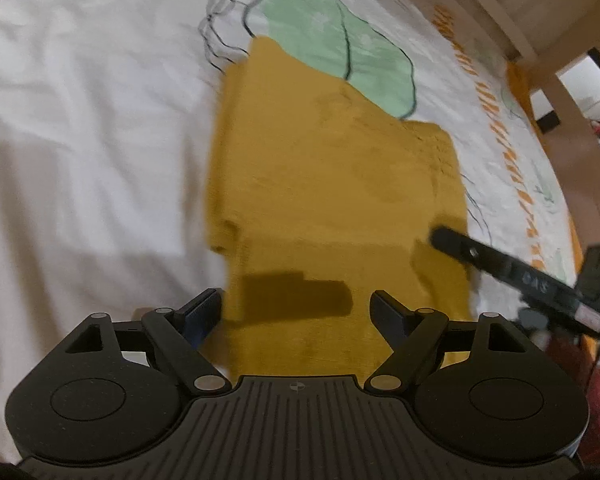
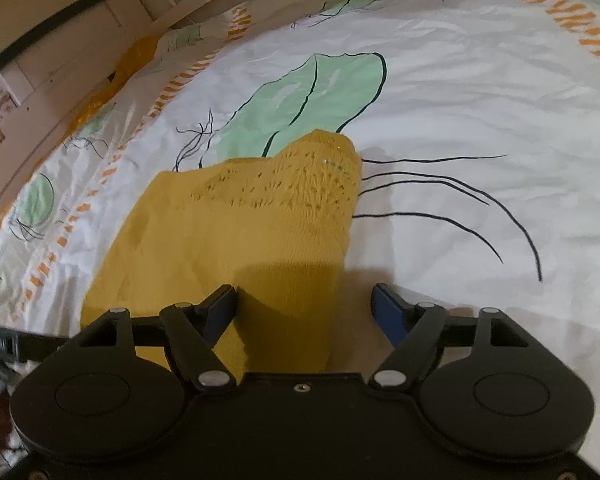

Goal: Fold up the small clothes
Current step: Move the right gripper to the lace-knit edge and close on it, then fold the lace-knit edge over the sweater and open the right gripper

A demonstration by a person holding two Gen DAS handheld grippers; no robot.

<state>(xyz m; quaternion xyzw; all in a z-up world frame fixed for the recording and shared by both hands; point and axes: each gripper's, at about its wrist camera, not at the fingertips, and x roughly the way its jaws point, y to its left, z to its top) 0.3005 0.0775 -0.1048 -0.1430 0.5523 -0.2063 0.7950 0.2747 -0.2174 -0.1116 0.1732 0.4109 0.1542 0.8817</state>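
Garment [image 1: 332, 184]: mustard knit, lying flat on the sheet [image 1: 92, 128], far end overlapping the green leaf print [image 1: 340, 44]. Looks folded into a rough rectangle; openwork knit band at the far edge in the right view [image 2: 284, 188].

Left gripper [image 1: 296, 312]: jaws spread wide, nothing between them, just above the near edge of the garment, shadow on the fabric.

Right gripper [image 2: 304, 308]: jaws also apart, nothing held; left finger over the garment's near right corner, right finger [image 2: 388, 312] over bare sheet. From the left view its finger [image 1: 460, 246] lies at the garment's right edge; contact unclear due to blur.
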